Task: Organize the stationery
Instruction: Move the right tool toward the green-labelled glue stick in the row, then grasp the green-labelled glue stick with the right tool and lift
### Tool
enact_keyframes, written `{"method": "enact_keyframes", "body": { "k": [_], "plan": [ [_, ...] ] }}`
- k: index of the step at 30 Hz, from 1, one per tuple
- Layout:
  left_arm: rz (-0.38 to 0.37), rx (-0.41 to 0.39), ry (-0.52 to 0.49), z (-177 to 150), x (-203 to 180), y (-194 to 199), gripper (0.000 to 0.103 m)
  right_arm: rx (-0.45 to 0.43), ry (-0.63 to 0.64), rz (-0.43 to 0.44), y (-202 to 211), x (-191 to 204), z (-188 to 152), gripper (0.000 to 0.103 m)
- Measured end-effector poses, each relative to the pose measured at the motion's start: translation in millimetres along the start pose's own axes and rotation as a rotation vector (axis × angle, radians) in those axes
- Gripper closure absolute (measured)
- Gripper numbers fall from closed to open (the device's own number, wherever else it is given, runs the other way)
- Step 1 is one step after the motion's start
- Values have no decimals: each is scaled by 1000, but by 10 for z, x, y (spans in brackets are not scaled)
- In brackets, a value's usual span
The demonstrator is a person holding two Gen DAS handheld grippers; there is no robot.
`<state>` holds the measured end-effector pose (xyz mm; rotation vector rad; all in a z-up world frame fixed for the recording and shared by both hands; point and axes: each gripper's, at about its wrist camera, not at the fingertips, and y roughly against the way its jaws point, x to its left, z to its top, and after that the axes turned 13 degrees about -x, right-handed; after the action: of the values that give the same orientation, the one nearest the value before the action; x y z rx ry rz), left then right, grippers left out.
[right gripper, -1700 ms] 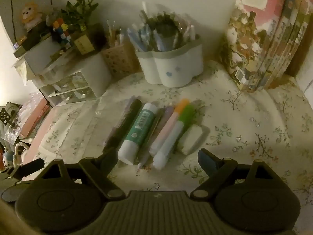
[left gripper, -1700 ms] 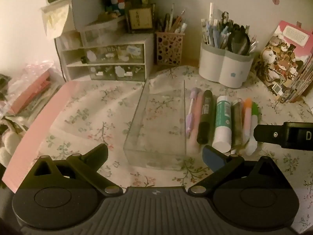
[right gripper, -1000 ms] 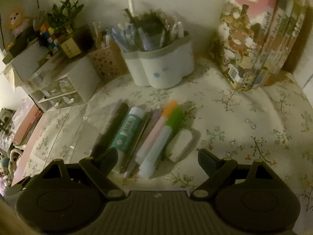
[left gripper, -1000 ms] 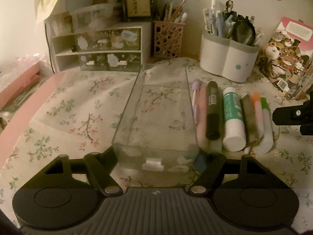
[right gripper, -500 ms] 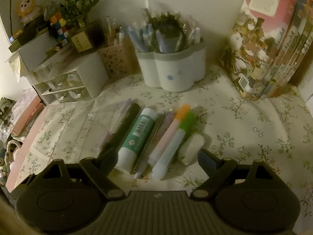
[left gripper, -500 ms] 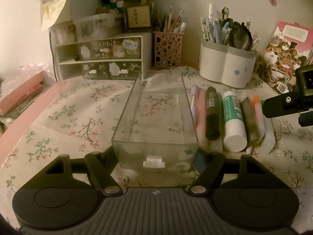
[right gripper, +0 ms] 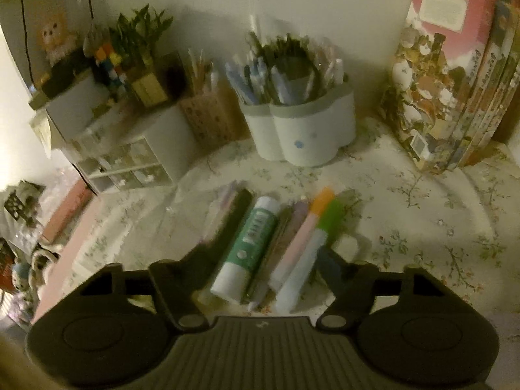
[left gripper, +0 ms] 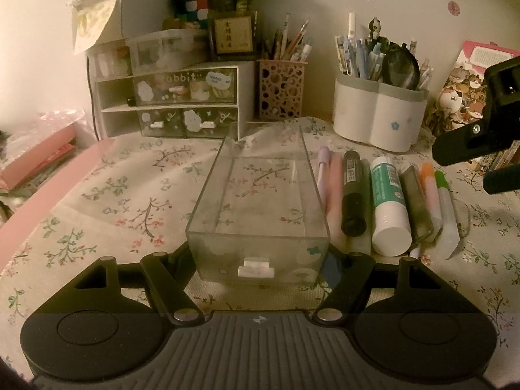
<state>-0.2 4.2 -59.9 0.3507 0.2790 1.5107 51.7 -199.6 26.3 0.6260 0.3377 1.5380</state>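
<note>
The left tool [left gripper: 258, 256] grips the near end of the clear plastic drawer box [left gripper: 260, 201] on the flowery worktop [left gripper: 113, 201]. The right tool [right gripper: 260, 260], open wide, sits around the row of pens and glue stick [right gripper: 247, 243] beside it. Next, I think, it must close on one and lift it into the box.

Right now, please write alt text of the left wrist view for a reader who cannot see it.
The left gripper closes on the near end of a clear plastic drawer box standing on a floral tablecloth. To its right lies a row of pens with a green-and-white glue stick.
</note>
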Motion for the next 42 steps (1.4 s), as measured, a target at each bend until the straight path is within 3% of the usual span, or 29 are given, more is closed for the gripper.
{"method": "enact_keyframes", "body": {
  "k": [5,13,16,22,29,33,42],
  "plan": [
    [-9,-2,-4,2,12,-1,31,10,-71,-9,-60,-141,6,52],
    [-9,-3,-5,4,7,-1,31,5,-54,102,-185,53,40,79],
    [-9,-3,-4,4,3,0,31,13,-46,159,-317,151,65,80],
    [-8,-4,-4,3,0,2,30,141,-10,31,-699,167,-4,82],
    [-7,-4,-4,2,-4,2,30,218,-88,73,-980,41,-3,80],
    [-8,-5,-2,1,-6,5,30,221,-61,94,-1034,72,18,80],
    [-8,-6,-4,2,-4,4,30,169,-155,76,-847,-54,62,80]
  ]
}}
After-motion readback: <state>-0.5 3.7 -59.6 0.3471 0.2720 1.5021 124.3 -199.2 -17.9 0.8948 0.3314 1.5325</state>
